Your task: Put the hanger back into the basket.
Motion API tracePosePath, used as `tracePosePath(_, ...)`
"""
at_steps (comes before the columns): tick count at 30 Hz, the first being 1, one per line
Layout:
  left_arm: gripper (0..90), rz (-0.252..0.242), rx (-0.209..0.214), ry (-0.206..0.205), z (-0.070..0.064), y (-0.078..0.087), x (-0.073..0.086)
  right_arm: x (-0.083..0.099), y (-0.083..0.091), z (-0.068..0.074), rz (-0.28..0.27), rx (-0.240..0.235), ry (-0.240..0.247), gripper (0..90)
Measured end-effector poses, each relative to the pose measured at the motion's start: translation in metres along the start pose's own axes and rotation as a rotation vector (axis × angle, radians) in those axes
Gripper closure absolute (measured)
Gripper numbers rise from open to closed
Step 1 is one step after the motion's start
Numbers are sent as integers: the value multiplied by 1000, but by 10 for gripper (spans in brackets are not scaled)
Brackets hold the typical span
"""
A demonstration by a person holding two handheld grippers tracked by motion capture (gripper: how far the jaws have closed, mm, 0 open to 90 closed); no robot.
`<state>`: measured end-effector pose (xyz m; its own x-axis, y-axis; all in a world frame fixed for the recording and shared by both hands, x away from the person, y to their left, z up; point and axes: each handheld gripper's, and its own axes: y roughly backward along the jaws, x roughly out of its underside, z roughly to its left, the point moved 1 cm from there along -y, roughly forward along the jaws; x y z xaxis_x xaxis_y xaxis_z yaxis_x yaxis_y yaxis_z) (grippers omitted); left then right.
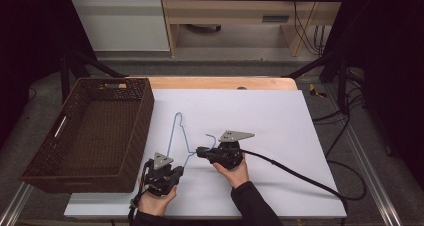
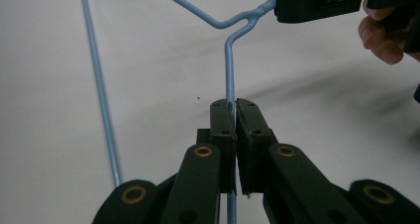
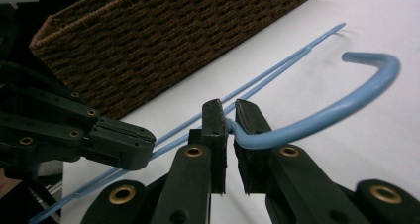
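A light blue wire hanger (image 1: pixel 176 134) lies over the white sheet, folded narrow. My left gripper (image 1: pixel 180 169) is shut on one of its wires near the front; in the left gripper view the blue wire (image 2: pixel 230 60) runs up out of the closed jaws of that gripper (image 2: pixel 235 104). My right gripper (image 1: pixel 199 152) is shut on the hanger's neck, just below the hook. In the right gripper view the curved hook (image 3: pixel 346 107) comes out to the right of that gripper (image 3: pixel 227 109). The left gripper (image 3: pixel 133 144) is also seen there, at the left.
A brown wicker basket (image 1: pixel 141 117) stands at the table's left, right beside the hanger, and nothing lies in it. A white sheet (image 1: pixel 270 116) covers the table. A black cable (image 1: pixel 300 176) trails from the right gripper toward the right edge.
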<state>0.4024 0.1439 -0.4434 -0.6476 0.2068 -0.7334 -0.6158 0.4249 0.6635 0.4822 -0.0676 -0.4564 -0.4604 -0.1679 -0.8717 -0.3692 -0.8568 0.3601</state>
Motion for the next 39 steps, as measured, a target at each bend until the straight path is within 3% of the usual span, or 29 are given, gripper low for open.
tracePosePath(2,839,0,-6,-23,1,-1,-1,-1,1,1,-10,-13,-7,850)
tracePosePath(6,688,26,-15,-62,0,-5,-5,-2,3,3,-18,-26,0,855)
tracePosePath(10,659,71,-10,-99,-3,-10,-8,-3,3,4,-17,-25,1,855)
tracePosePath(13,698,90,-13,-107,-4,-14,-10,-2,3,4,-17,-24,1,855)
tracePosePath(17,822,112,-18,-97,-3,-17,-11,-3,4,4,-16,-23,8,855)
tracePosePath(30,867,97,-36,-78,-8,-18,-13,-5,7,6,-19,1,28,847)
tracePosePath(36,868,88,-35,-83,-5,-12,-17,-6,16,12,2,37,69,712)
tracePosePath(39,868,77,-18,-92,-3,-6,-22,-11,30,15,3,49,81,635)
